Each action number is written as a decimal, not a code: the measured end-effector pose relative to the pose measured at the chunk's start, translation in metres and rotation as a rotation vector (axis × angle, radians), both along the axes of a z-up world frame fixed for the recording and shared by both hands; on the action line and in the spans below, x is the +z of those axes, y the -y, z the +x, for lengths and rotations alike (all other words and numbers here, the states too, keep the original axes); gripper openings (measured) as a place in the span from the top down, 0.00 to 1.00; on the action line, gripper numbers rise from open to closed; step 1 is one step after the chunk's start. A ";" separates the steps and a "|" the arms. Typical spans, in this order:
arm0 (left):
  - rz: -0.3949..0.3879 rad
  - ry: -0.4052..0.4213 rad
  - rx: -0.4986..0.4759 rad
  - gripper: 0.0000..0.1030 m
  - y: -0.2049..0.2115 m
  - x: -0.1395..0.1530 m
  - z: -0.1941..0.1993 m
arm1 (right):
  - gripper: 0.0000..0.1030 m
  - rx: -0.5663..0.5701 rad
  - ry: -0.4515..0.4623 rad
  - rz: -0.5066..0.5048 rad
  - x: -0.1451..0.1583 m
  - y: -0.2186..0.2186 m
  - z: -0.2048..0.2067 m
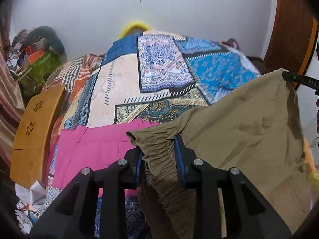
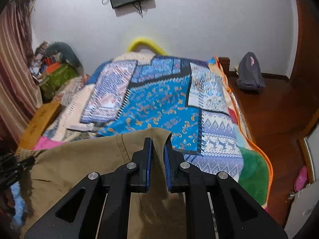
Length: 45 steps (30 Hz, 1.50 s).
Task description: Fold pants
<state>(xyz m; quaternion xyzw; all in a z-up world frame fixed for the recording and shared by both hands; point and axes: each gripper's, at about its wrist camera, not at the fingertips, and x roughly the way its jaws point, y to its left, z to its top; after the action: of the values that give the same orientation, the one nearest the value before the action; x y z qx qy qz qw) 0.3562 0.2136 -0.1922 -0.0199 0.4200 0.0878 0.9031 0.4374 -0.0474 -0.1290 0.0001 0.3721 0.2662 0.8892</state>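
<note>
The khaki pants (image 1: 249,131) hang lifted above the bed, stretched between my two grippers. My left gripper (image 1: 158,149) is shut on the gathered elastic waistband (image 1: 159,143) at its left end. My right gripper (image 2: 158,145) is shut on the other corner of the khaki pants (image 2: 99,155). In the left wrist view the right gripper's tip (image 1: 293,77) shows at the pants' upper right corner. In the right wrist view the left gripper (image 2: 18,165) shows dark at the far left. The lower part of the pants hangs out of sight.
A bed with a patterned blue patchwork blanket (image 2: 159,107) lies ahead. A pink garment (image 1: 95,145) lies flat on it near me. A small wooden table (image 1: 33,119) and a pile of clutter (image 1: 37,59) stand on the left. A grey backpack (image 2: 250,73) sits on the wooden floor (image 2: 279,119) to the right.
</note>
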 end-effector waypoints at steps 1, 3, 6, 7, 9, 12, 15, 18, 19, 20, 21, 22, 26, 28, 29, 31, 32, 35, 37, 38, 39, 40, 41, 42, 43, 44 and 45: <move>-0.008 0.010 -0.006 0.74 0.001 0.006 -0.006 | 0.90 0.001 0.013 0.005 0.007 0.003 -0.007; -0.011 0.030 -0.020 0.77 0.006 0.018 -0.017 | 0.90 0.008 0.038 0.018 0.021 0.010 -0.023; 0.000 0.056 -0.038 0.79 0.014 0.036 -0.036 | 0.90 0.024 0.068 0.034 0.039 0.020 -0.050; 0.005 0.065 -0.048 0.81 0.018 0.044 -0.044 | 0.90 0.027 0.076 0.038 0.043 0.022 -0.057; 0.002 0.076 -0.058 0.82 0.023 0.054 -0.057 | 0.90 0.039 0.101 0.053 0.055 0.030 -0.079; -0.019 0.083 -0.076 0.86 0.030 0.067 -0.077 | 0.90 0.042 0.114 0.071 0.067 0.043 -0.104; -0.009 0.086 -0.103 0.87 0.039 0.076 -0.100 | 0.90 0.049 0.124 0.074 0.073 0.054 -0.129; 0.009 0.093 -0.129 0.87 0.050 0.083 -0.125 | 0.90 0.042 0.127 0.062 0.071 0.065 -0.152; 0.007 0.097 -0.139 0.87 0.054 0.085 -0.135 | 0.90 0.039 0.124 0.062 0.069 0.069 -0.159; 0.008 0.097 -0.147 0.87 0.057 0.086 -0.142 | 0.90 0.038 0.121 0.065 0.068 0.073 -0.166; 0.010 0.098 -0.153 0.87 0.060 0.086 -0.149 | 0.90 0.035 0.119 0.067 0.067 0.076 -0.172; 0.015 0.098 -0.164 0.88 0.064 0.086 -0.158 | 0.90 0.031 0.117 0.070 0.066 0.081 -0.179; 0.026 0.087 -0.195 0.89 0.076 0.079 -0.184 | 0.91 0.020 0.101 0.068 0.056 0.094 -0.208; 0.025 0.079 -0.203 0.89 0.078 0.073 -0.194 | 0.92 0.016 0.086 0.060 0.047 0.101 -0.222; 0.020 0.074 -0.204 0.89 0.079 0.070 -0.201 | 0.92 0.011 0.083 0.056 0.044 0.104 -0.230; -0.003 0.071 -0.207 0.89 0.079 0.065 -0.213 | 0.92 0.005 0.072 0.057 0.037 0.109 -0.242; -0.015 0.071 -0.210 0.89 0.079 0.062 -0.219 | 0.92 0.000 0.063 0.060 0.032 0.112 -0.248; -0.031 0.065 -0.220 0.89 0.080 0.054 -0.234 | 0.92 -0.010 0.035 0.072 0.018 0.121 -0.264; -0.034 0.056 -0.227 0.89 0.080 0.047 -0.244 | 0.92 -0.017 0.018 0.077 0.008 0.125 -0.272; -0.033 0.053 -0.227 0.89 0.080 0.044 -0.247 | 0.92 -0.022 0.009 0.077 0.002 0.127 -0.277; -0.033 0.051 -0.227 0.89 0.081 0.041 -0.252 | 0.92 -0.022 0.003 0.076 -0.001 0.128 -0.280; -0.036 0.045 -0.225 0.89 0.080 0.038 -0.256 | 0.92 -0.027 -0.006 0.071 -0.007 0.128 -0.281; -0.043 0.035 -0.220 0.90 0.079 0.034 -0.260 | 0.92 -0.032 -0.013 0.069 -0.010 0.129 -0.285; -0.050 0.024 -0.217 0.90 0.078 0.030 -0.264 | 0.92 -0.035 -0.028 0.064 -0.015 0.130 -0.285; -0.053 0.016 -0.217 0.90 0.077 0.027 -0.266 | 0.92 -0.038 -0.040 0.065 -0.019 0.131 -0.287; -0.049 0.006 -0.214 0.90 0.076 0.023 -0.270 | 0.92 -0.041 -0.056 0.071 -0.024 0.133 -0.288; -0.047 0.003 -0.212 0.91 0.076 0.021 -0.273 | 0.92 -0.043 -0.069 0.075 -0.028 0.134 -0.289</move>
<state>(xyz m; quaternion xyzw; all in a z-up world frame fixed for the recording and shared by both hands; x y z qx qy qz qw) 0.0837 0.1378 -0.1716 0.0035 0.4203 -0.0180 0.9072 0.1482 -0.1813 -0.1572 0.0507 0.3923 0.2607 0.8807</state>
